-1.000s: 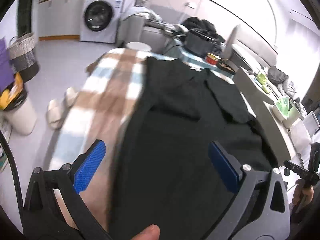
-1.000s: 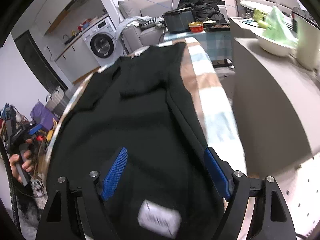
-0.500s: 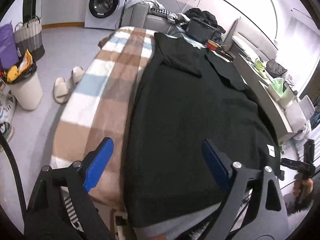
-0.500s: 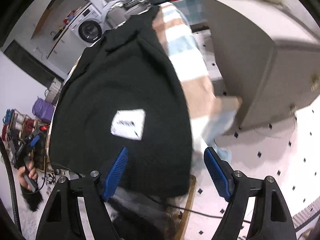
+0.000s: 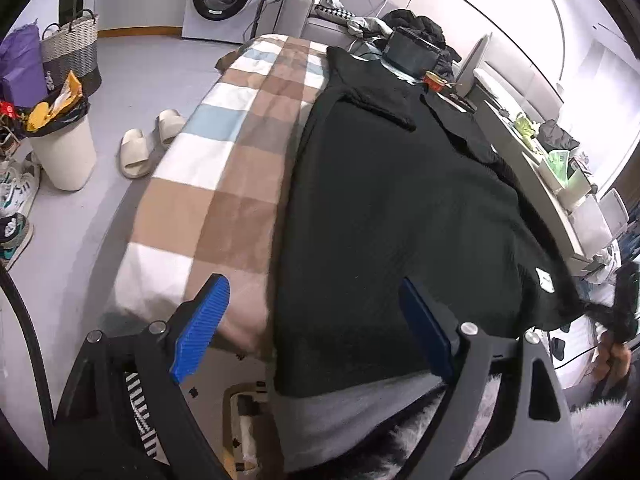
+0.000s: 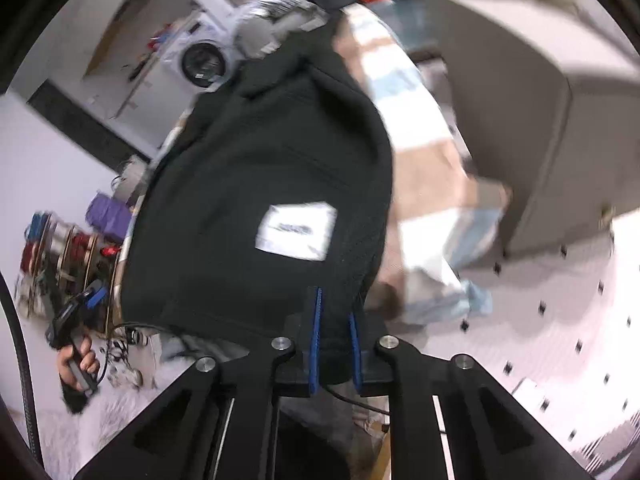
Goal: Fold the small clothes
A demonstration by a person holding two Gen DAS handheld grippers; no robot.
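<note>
A black knitted garment lies spread along a checked blanket on a long table, its hem hanging over the near end. A white label sits near the hem. My left gripper is open, hovering above the hem's left part, holding nothing. My right gripper is shut on the hem's right corner of the black garment; it also shows at the far right of the left wrist view. The right view is motion-blurred.
A white bin, slippers and a woven basket stand on the floor left of the table. A washing machine is at the back. A grey counter with bowls runs along the right side.
My right gripper has closed on the garment's hem corner, having been open over it. Both grippers have pulled back toward the near end of the table. The left gripper stays open.
</note>
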